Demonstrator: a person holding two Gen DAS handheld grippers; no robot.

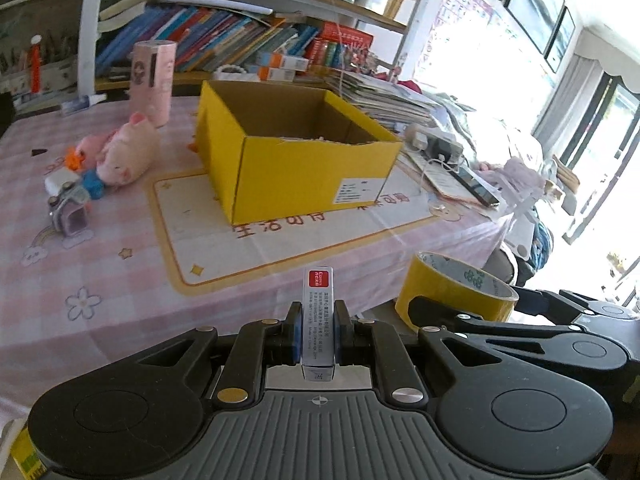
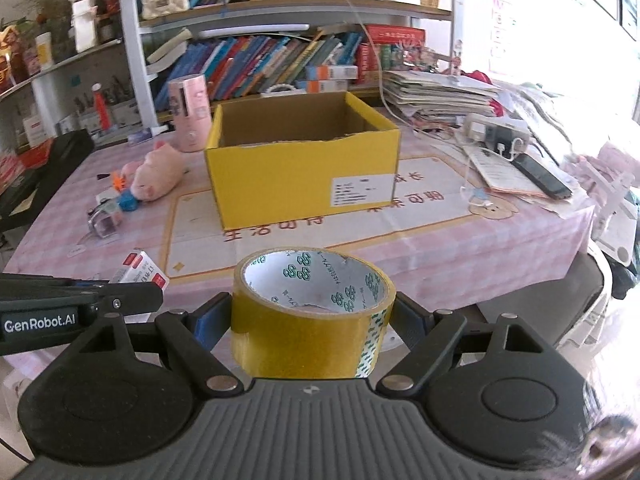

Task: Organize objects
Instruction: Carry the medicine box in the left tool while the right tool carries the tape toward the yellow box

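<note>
The left gripper [image 1: 318, 330] pinches a small box [image 1: 318, 320] upright between nearly closed jaws. The right gripper [image 2: 312, 314], jaws wide, clamps a tape roll [image 2: 310, 320]. Ahead of both sits the yellow carton [image 2: 302, 164].

Home study corner, crowded bookshelf [image 2: 256, 60], pink checked tablecloth [image 1: 100, 280], plush pig [image 1: 128, 152], paper stacks [image 2: 436, 96]
</note>
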